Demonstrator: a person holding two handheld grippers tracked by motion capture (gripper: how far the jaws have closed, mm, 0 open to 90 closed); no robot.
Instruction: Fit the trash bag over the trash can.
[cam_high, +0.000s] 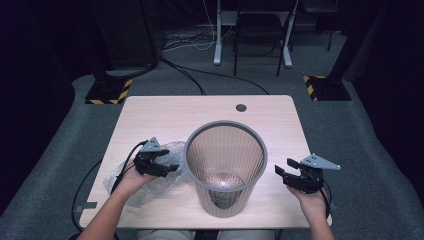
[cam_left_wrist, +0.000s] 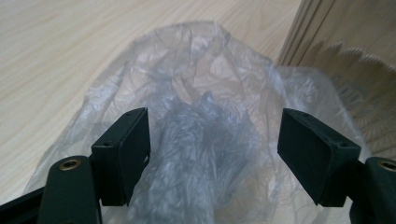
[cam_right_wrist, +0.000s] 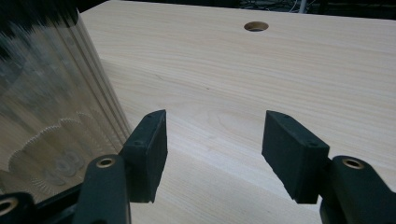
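A clear ribbed plastic bin with a grey rim stands upright at the table's front middle. Left of it lies a crumpled clear plastic bag, touching the bin's side. My left gripper hovers over the bag, jaws wide apart. In the left gripper view the bag bunches up between the two pads without being pinched. My right gripper is open just right of the bin, over bare wood; its view shows the bin's wall at the left and nothing between the jaws.
The light wooden table has a round cable hole near its far edge. Cables trail from both grippers off the front edge. Beyond the table are grey carpet, stand bases with yellow-black tape, and desk legs.
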